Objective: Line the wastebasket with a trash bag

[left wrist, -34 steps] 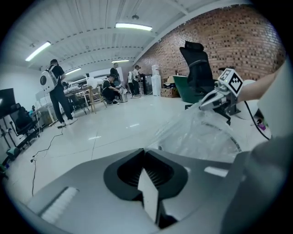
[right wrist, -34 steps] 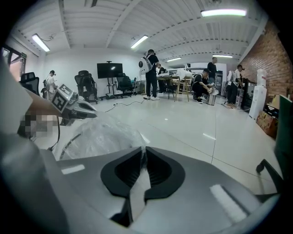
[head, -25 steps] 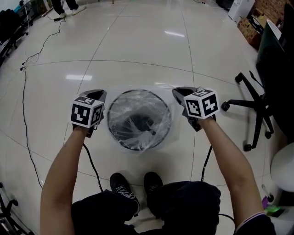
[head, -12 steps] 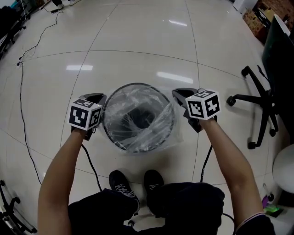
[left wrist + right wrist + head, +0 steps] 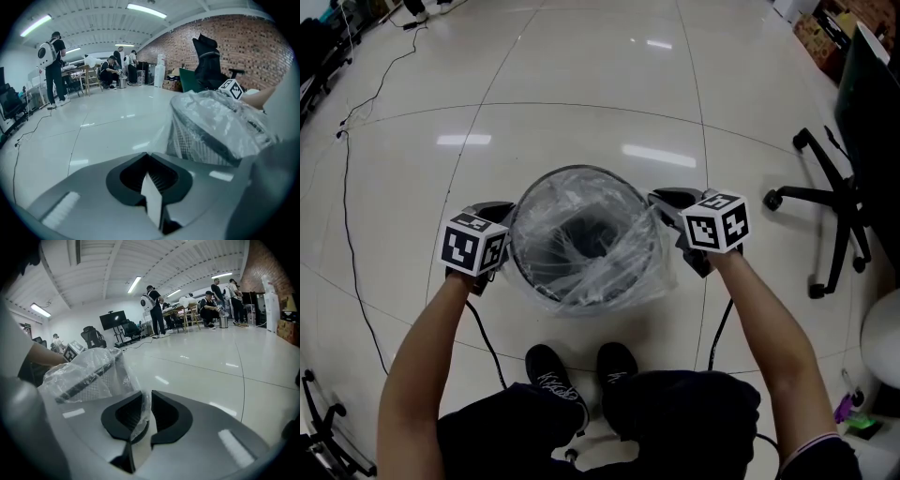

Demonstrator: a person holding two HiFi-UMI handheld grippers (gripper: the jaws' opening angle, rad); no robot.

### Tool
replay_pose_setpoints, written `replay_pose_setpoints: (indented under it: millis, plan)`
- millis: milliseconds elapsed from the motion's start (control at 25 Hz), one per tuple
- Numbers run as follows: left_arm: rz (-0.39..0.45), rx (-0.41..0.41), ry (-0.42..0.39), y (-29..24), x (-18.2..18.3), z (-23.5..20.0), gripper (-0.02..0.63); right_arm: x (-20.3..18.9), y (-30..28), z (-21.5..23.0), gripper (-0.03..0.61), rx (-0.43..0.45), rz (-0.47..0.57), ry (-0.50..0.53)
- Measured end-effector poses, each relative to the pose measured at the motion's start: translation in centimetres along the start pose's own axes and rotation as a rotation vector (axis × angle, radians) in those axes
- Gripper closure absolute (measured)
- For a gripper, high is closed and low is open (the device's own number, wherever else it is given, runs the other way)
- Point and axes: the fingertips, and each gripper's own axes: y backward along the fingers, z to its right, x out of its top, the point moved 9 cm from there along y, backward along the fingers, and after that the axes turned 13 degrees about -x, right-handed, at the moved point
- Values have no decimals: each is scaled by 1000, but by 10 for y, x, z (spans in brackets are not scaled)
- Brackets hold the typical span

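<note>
Plastic is covering the mouth of the single wastebasket (image 5: 581, 170), a round dark mesh one that is standing upright on the pale tiled floor (image 5: 581, 75). One clear trash bag (image 5: 600, 272) is sagging into its opening and spilling over the rim on every side, with crumpled film hanging lowest on the near and right sides.

Two grippers are flanking the basket, each carrying one marker cube. The left gripper (image 5: 499, 208) is sitting just beside the basket's left rim. Its jaws are pressing fully together, and no view is showing clearly whether an edge of the film is caught between them. The right gripper (image 5: 661, 199) is sitting against the right rim. Its jaws have just been opening and are now standing a narrow gap apart, with a strip of the bag's film hanging loosely in that gap and lying against one jaw rather than being pinched.

Two dark shoes (image 5: 551, 375) are standing close to the basket's near side. One office chair (image 5: 825, 225) is standing well apart at the right, and one thin cable (image 5: 347, 187) is trailing across the floor at the left.
</note>
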Motion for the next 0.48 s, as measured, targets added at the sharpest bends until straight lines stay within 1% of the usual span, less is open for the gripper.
replay_pose_setpoints:
  millis: [120,200,480]
  plan:
    - [-1,-10,3,2,-6,0,601,-9,3,3,486,21,-1,-20]
    - [0,-16,3,4,-8,0,601,-12,4,2,460,28,-4,-21]
    - [-19,-45,-8,7,-18,10,601,-21,10,-5,383,36,-26,56]
